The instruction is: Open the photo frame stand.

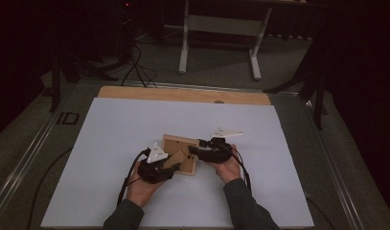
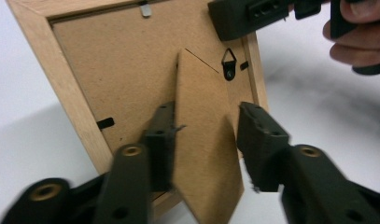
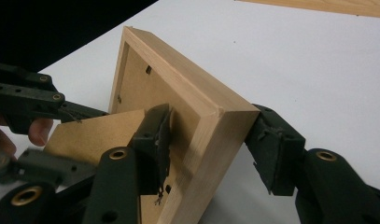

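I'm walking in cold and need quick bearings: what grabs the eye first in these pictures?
A wooden picture frame lies back-up at the middle of the white table, its cardboard stand lifted. The left gripper has its fingers either side of that stand, and the right gripper straddles the frame's corner.
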`<state>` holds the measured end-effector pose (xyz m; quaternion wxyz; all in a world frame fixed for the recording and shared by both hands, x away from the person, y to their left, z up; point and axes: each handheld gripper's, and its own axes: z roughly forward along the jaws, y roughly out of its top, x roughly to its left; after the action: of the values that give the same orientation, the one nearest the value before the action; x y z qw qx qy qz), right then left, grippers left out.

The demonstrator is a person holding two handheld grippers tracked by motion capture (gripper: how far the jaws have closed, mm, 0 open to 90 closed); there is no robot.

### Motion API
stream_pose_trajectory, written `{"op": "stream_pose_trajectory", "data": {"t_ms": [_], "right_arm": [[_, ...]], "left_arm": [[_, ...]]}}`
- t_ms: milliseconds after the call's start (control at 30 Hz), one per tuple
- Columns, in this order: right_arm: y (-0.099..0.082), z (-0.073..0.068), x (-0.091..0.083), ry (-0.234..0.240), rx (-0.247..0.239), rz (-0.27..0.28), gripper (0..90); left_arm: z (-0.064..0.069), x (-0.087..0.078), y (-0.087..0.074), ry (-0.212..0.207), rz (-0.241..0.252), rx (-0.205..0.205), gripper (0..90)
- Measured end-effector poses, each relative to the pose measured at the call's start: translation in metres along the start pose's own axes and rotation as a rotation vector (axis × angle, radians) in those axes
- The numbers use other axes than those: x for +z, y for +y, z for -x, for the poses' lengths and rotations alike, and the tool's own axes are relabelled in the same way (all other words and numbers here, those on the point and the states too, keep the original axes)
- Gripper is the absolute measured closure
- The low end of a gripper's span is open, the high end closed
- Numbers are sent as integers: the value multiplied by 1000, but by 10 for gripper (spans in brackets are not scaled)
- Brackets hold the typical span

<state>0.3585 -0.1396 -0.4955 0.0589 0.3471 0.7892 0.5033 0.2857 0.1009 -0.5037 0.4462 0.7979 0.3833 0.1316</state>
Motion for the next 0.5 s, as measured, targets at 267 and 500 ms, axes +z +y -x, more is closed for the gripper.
{"op": "stream_pose_trajectory", "data": {"t_ms": [267,500], "right_arm": [[3,-8,-5,-6,-32,24,544],[4,-9,-12,-38,-58,48,566]], "left_arm": [[3,0,5,-3,-46,49,638],[2,8,8,34,-44,66,638]]}}
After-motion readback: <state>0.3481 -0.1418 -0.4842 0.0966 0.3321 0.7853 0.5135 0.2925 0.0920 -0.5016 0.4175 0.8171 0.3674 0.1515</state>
